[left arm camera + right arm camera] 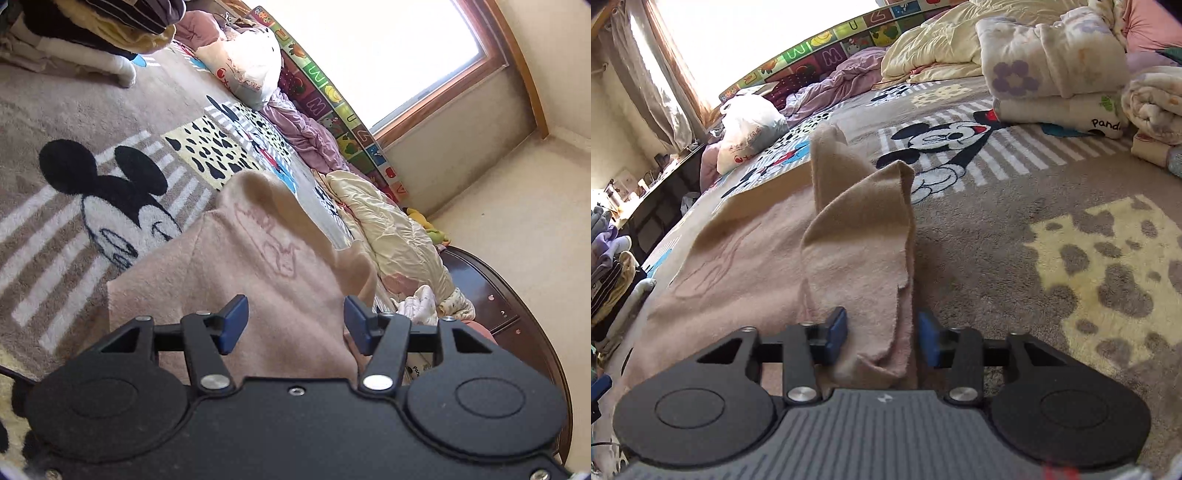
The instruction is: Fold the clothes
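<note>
A pale pink fleece garment (258, 266) with a faint line drawing lies spread on the Mickey Mouse blanket (74, 229). In the left wrist view my left gripper (295, 323) hovers over its near part, blue pads wide apart and nothing pinched between them. In the right wrist view a folded ridge of the same garment (864, 236) stands up from the bed and runs down between the blue pads of my right gripper (882, 336). The cloth fills the gap and both pads touch it. A second raised corner (827, 140) sticks up farther back.
Folded clothes (1052, 74) are stacked at the blanket's far right. A white plastic bag (750, 125), a purple sheet (827, 92) and a cream quilt (399, 236) lie along the alphabet mat (332, 92) under the window. A clothes pile (92, 26) sits top left, and a dark wooden bed end (498, 295) is at right.
</note>
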### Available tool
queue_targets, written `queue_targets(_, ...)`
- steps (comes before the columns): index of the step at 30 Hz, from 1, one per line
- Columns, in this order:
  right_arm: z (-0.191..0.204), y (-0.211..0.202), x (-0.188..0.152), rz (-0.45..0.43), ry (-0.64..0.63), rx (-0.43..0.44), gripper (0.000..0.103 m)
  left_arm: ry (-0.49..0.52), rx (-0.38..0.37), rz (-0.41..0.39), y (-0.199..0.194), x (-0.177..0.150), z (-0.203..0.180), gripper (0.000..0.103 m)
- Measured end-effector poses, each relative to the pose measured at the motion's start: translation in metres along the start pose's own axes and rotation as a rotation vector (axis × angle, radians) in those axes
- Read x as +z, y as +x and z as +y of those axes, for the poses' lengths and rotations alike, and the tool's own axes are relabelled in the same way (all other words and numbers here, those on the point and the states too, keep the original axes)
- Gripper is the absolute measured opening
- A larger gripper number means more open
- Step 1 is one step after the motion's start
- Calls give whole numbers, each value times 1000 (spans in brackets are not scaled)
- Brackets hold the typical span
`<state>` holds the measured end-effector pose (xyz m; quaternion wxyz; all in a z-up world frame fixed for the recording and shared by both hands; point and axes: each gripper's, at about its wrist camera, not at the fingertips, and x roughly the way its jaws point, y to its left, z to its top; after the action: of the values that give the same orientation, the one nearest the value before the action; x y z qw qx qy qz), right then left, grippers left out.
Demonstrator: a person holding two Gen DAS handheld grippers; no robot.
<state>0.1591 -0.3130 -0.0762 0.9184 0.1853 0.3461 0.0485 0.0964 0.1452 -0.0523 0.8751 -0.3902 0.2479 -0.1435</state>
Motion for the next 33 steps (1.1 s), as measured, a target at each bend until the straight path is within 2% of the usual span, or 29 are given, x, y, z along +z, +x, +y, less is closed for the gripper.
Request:
queue_targets(1,5,-1,0,-2,-29,-2,29,-2,-1,-3,-1,-1,0,56)
queue_targets(2,10,-3,0,-4,-54,4,17,-4,-2,-7,-2,-1,1,56)
queue_targets(3,12,-5,1,-11,-66,10,10,-6,-1,-7,-2,-2,2,56)
queue_targets(7,3,-31,9,-105,-40,-14,6,-20,7,-8,-3,-3,9,57)
queue_targets(11,-32,-66,22,-208,16,-73,5,-38,12,-13,-5,-2,15,56)
queue_targets(13,-64,-82,26,-230,70,-137,5,-48,22,-16,-6,-1,19,57)
queue_targets(14,-80,-85,27,-224,95,-188,2,-51,27,-19,-7,-1,20,57)
queue_targets(16,-111,-85,26,-187,138,-317,2,-55,38,-26,-8,0,22,59)
queue_targets(17,-126,-85,24,-162,172,-346,2,-58,44,-32,-10,1,23,60)
queue_targets(19,-151,-83,18,-119,246,-339,8,-64,61,-45,-12,2,25,61)
queue_targets(22,-152,-81,9,-112,224,-299,15,-91,82,-61,-16,4,31,61)
queue_targets(24,-148,-71,10,-85,208,-244,37,-102,90,-66,-18,4,34,61)
queue_targets(26,-143,-53,20,-60,190,-184,48,-105,95,-67,-20,3,36,61)
queue_targets(33,-147,19,54,29,231,-38,52,-82,107,-49,-12,0,32,61)
